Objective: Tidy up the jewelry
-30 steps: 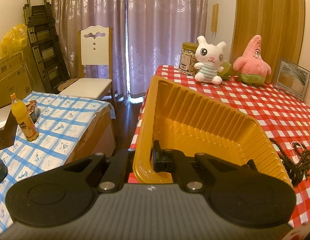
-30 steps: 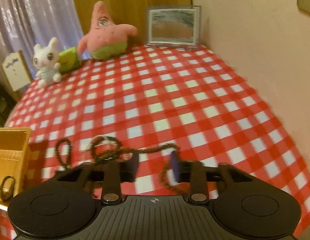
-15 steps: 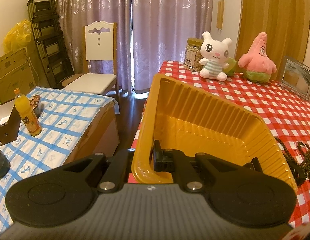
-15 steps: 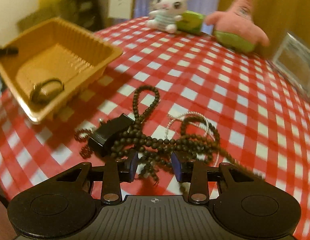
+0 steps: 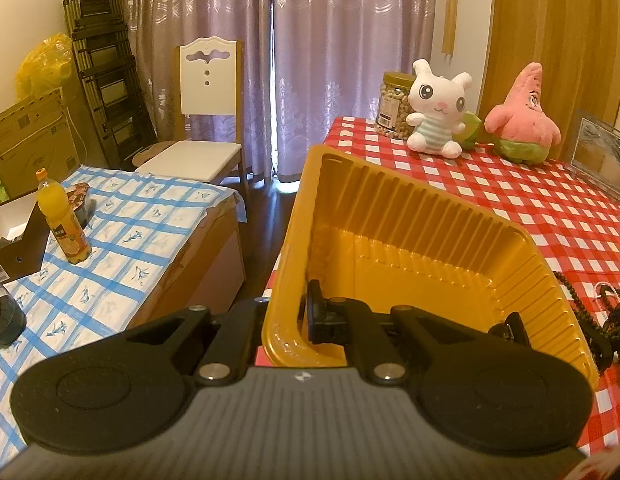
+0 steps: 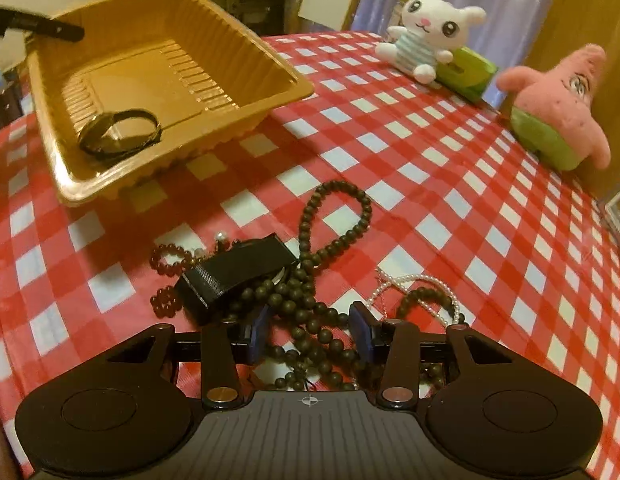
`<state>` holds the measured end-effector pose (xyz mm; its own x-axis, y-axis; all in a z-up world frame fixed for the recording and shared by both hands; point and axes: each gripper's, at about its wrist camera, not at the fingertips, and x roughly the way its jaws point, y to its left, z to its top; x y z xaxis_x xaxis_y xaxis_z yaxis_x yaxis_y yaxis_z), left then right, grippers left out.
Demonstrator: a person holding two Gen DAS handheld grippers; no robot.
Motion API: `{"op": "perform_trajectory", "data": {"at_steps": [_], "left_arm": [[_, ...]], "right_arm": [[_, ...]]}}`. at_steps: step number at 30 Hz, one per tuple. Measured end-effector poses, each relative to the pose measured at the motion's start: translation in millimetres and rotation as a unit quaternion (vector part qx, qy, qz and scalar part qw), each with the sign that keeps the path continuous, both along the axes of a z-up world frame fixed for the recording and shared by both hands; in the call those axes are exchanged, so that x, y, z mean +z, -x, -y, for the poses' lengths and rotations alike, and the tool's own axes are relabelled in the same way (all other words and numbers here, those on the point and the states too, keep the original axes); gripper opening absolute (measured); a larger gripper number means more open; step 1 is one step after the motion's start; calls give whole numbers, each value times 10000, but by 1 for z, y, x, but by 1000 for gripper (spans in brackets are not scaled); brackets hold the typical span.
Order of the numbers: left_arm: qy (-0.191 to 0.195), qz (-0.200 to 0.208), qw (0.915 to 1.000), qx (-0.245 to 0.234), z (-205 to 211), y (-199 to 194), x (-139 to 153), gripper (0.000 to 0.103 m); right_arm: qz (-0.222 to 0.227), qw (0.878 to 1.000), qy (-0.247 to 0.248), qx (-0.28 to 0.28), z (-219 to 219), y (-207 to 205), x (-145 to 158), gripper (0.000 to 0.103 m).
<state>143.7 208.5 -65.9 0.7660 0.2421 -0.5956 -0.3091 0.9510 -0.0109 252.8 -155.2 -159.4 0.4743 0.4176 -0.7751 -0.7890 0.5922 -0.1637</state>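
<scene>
Dark wooden beads, low in frame, lie tangled between the spread-wide, empty right gripper; lifting may drag the pearl strand along. Left gripper pinches the yellow tray wall.

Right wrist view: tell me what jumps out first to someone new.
The ribbed yellow plastic tray at upper left holds a dark bangle, its far rim pinched by the left tool. In front, a tangle of dark wooden bead strands lies on the red-and-white checked tablecloth, with the open right tool straddling it.
</scene>
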Motion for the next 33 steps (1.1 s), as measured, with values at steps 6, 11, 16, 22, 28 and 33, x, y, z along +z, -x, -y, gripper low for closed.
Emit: {"op": "perform_trajectory", "data": {"at_steps": [6, 11, 16, 22, 28, 33], "left_arm": [[0, 1, 10000, -13, 0, 0, 0, 5], [-6, 33, 10000, -37, 2, 0, 2, 5], [-4, 73, 9999, -82, 2, 1, 4, 5], [1, 126, 9998, -161, 2, 0, 6, 5], [10, 175, 9996, -242, 1, 0, 7, 5], [30, 218, 9993, -296, 2, 1, 9, 5]], "right_arm": [[21, 9994, -81, -323, 8, 5, 6, 7], [123, 9913, -861, -986, 30, 12, 34, 7], [462, 9720, -1675, -1584, 58, 22, 85, 7], [947, 9469, -2345, -1987, 79, 34, 148, 7], [1461, 9255, -2754, -2149, 86, 48, 208, 7], [1843, 9087, -3027, -2206, 95, 58, 253, 7]]}}
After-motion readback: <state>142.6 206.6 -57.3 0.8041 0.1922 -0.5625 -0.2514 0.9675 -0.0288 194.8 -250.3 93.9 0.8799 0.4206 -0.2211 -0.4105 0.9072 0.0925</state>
